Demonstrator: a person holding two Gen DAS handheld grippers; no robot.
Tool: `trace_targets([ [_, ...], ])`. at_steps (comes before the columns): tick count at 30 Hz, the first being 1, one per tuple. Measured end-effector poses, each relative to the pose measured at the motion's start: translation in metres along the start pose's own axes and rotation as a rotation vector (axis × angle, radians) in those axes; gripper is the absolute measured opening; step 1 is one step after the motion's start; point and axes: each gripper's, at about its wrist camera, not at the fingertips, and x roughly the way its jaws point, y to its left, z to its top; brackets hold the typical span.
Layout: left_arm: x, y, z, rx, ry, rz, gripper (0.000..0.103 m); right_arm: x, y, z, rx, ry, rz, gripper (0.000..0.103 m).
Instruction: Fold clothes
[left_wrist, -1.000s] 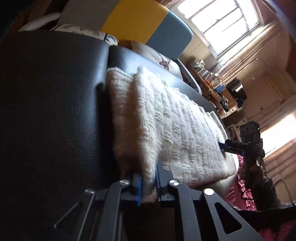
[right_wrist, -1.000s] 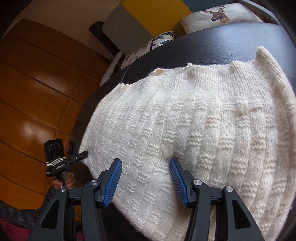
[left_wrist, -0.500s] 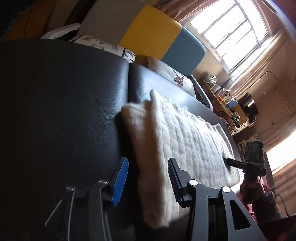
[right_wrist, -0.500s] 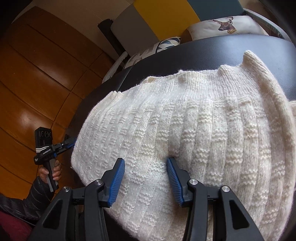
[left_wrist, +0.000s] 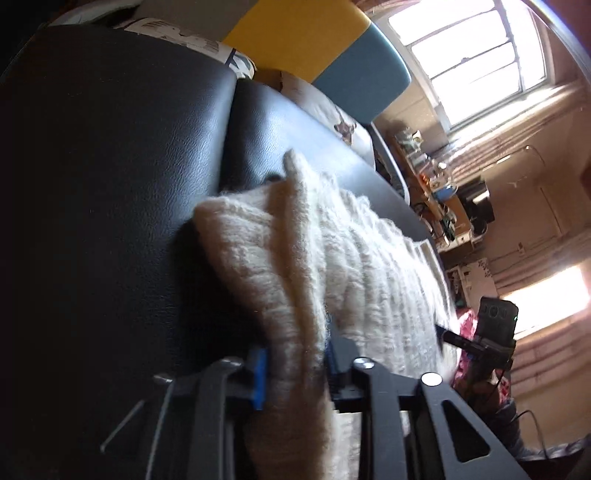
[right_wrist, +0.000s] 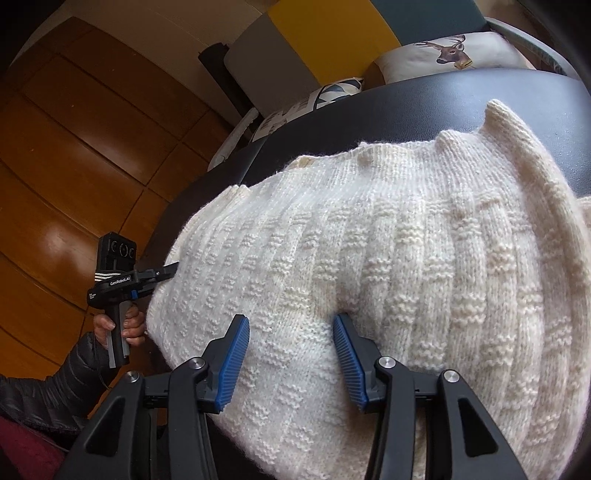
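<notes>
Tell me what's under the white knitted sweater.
The sweater lies on a black leather cushion, bare around its edges. Whatever sits beneath its middle is covered; its near edge hangs past the cushion's front.

Deer-print pillow (upright) behind black sofa.

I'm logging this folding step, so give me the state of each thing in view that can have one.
Cream ribbed knit sweater: lying folded on the black leather cushion, one ridge of fabric standing up at its left end.
Left gripper: fingers closing, sweater edge between them.
Right gripper: fingers apart, tips pressing into the sweater's top.
Deer-print pillow: lying behind the cushion.
</notes>
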Motion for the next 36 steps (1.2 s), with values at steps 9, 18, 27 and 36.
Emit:
trace_targets([
  [9,-0.033,-0.031,0.004,0.036,-0.103,0.073,0.016,-0.033,0.021,0.027,-0.281,0.144,-0.263,0.054],
  [18,-0.059,-0.052,0.025,0.095,-0.121,0.121,0.016,-0.041,-0.014,0.057,-0.39,0.264,-0.34,0.054],
  [27,-0.071,-0.063,0.032,0.016,-0.149,0.041,0.016,-0.001,-0.037,0.05,-0.457,0.364,-0.378,0.055],
  [36,-0.07,-0.138,0.046,0.033,-0.216,-0.153,0.016,-0.01,-0.046,0.039,-0.39,0.25,-0.386,0.058],
])
